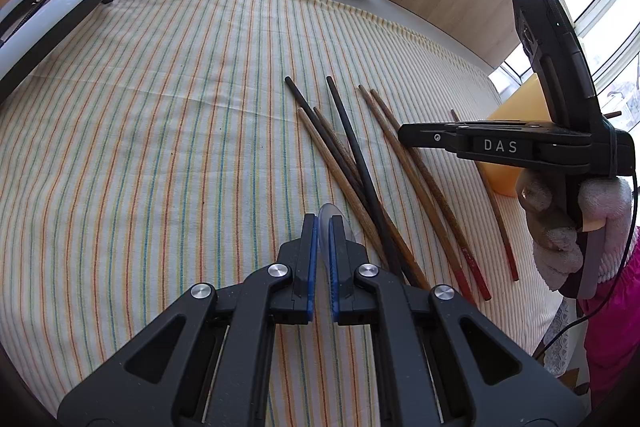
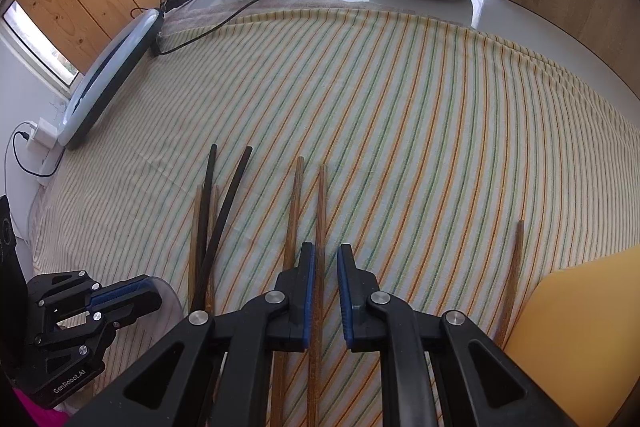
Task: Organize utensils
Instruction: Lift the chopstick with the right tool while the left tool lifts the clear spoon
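Surface: striped cloth (image 2: 420,107) on a counter.
Chopsticks (image 1: 360,179): loose on the cloth — beside a yellow block (image 2: 580,327).
Left gripper (image 1: 323,227): pinching a clear plastic piece (image 1: 334,217).
Right gripper (image 2: 325,259): jaws slightly parted — straddling one brown chopstick (image 2: 321,211).

Daylight enters through the windows (image 1: 608,39) beyond the far edge of the counter, which are overexposed to white. The striped cloth (image 2: 400,115) is evenly lit and sharp, with soft shadows. Fisheye distortion bends straight lines toward dark vignetted corners.
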`<act>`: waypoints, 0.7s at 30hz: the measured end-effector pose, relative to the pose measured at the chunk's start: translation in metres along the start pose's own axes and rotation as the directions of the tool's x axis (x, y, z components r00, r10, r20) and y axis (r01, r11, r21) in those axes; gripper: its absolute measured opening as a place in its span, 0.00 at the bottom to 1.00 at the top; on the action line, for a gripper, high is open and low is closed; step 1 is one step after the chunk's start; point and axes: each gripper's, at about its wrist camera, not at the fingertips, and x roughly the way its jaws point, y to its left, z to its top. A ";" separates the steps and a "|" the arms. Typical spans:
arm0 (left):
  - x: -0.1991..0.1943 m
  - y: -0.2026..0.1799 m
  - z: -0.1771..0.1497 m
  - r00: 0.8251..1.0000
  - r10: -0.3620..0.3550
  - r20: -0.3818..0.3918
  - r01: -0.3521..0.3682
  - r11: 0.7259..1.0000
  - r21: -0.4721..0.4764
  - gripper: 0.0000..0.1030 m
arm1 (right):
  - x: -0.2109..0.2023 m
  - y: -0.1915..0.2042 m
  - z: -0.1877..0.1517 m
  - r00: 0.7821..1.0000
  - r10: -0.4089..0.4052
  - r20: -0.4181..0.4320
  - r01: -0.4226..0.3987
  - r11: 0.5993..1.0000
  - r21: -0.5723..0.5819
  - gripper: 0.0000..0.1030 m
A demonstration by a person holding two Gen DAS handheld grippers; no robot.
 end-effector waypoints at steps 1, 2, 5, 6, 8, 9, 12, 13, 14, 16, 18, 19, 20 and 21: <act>0.000 -0.001 0.001 1.000 0.000 -0.002 0.000 1.000 0.002 0.03 | 0.001 0.002 0.001 1.000 -0.010 0.002 0.010 1.000 -0.004 0.09; 0.001 -0.001 0.001 1.000 -0.005 -0.007 0.005 1.000 0.003 0.03 | 0.002 0.003 0.003 1.000 -0.019 0.004 0.019 1.000 -0.005 0.09; 0.004 0.001 0.003 1.000 -0.013 -0.025 0.013 1.000 -0.020 0.03 | 0.004 0.006 0.008 0.999 -0.033 0.005 0.033 0.999 -0.001 0.09; 0.005 0.002 0.003 0.999 -0.017 -0.027 0.017 0.999 -0.028 0.03 | 0.004 0.007 0.009 0.999 -0.043 0.005 0.043 0.999 -0.005 0.08; 0.006 0.003 0.002 0.999 -0.024 -0.024 0.023 0.999 -0.029 0.03 | 0.005 0.010 0.009 0.998 -0.068 0.007 0.069 0.997 -0.021 0.03; 0.006 0.002 0.002 1.000 -0.023 -0.020 0.022 0.999 -0.024 0.03 | 0.005 0.011 0.009 0.998 -0.070 0.008 0.070 0.997 -0.023 0.03; 0.003 0.001 0.001 1.000 -0.021 -0.010 0.021 0.999 -0.024 0.02 | 0.002 0.009 0.007 0.999 -0.047 0.013 0.047 0.999 -0.003 0.02; 0.000 0.002 0.001 1.000 -0.019 -0.003 0.019 0.999 -0.028 0.02 | -0.001 0.008 0.006 0.999 -0.037 0.019 0.037 0.999 0.007 0.02; -0.003 0.002 0.001 1.000 -0.020 0.005 0.020 0.999 -0.032 0.02 | -0.004 0.007 0.004 0.999 -0.030 0.028 0.030 0.999 0.016 0.02; -0.011 0.005 0.002 1.000 -0.017 0.023 0.018 0.999 -0.037 0.01 | -0.014 0.006 0.002 0.998 -0.024 0.051 0.023 1.000 0.020 0.02; -0.020 0.007 0.003 0.999 -0.010 0.039 0.011 0.999 -0.035 0.01 | -0.025 0.008 -0.001 0.997 -0.014 0.076 0.012 1.000 0.020 0.02; -0.023 0.008 0.004 0.999 -0.005 0.045 0.007 0.999 -0.037 0.01 | -0.031 0.009 -0.002 0.996 -0.009 0.087 0.007 1.000 0.022 0.02; -0.027 0.009 0.006 0.999 -0.003 0.052 0.005 0.999 -0.039 0.01 | -0.037 0.009 -0.004 0.995 -0.004 0.102 0.002 1.000 0.024 0.02; -0.032 0.010 0.007 0.998 0.002 0.061 0.000 0.999 -0.039 0.00 | -0.044 0.011 -0.005 0.993 0.001 0.118 -0.004 1.000 0.022 0.02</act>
